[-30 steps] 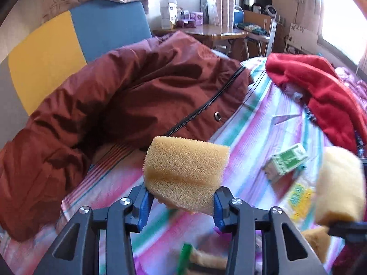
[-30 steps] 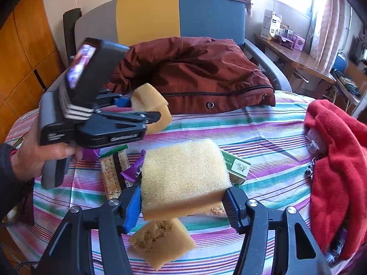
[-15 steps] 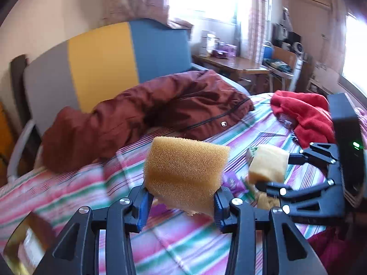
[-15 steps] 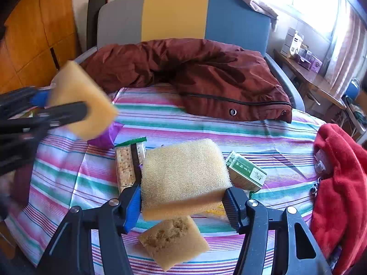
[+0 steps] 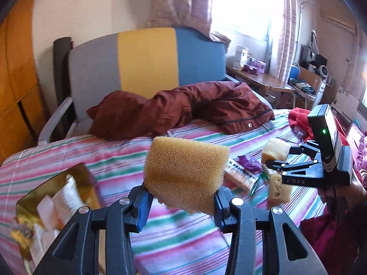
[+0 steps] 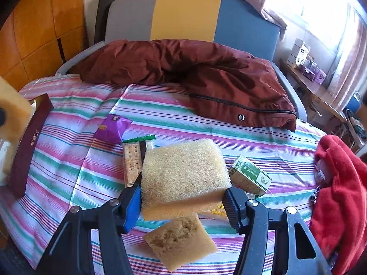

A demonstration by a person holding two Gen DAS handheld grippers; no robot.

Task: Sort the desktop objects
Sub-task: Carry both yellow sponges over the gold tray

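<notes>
My left gripper (image 5: 181,206) is shut on an orange-yellow sponge (image 5: 185,174) and holds it in the air above the striped cloth (image 5: 183,240); that sponge also shows at the left edge of the right wrist view (image 6: 11,112). An open gold box (image 5: 52,197) with packets inside lies below and to its left. My right gripper (image 6: 183,204) is shut on a paler yellow sponge (image 6: 183,174), lifted above a third, rougher sponge (image 6: 181,238) that lies on the cloth. From the left wrist view, the right gripper (image 5: 275,160) is off to the right.
On the cloth lie a cracker pack (image 6: 133,160), a purple packet (image 6: 112,128), a green carton (image 6: 250,176) and a maroon box lid (image 6: 27,146) at the left. A maroon jacket (image 6: 183,68) fills the far side before a chair. A red garment (image 6: 339,194) lies right.
My left gripper has swung left and upward with its sponge, away from the jacket and over toward the gold box. My right gripper has shifted slightly, still gripping its sponge.
</notes>
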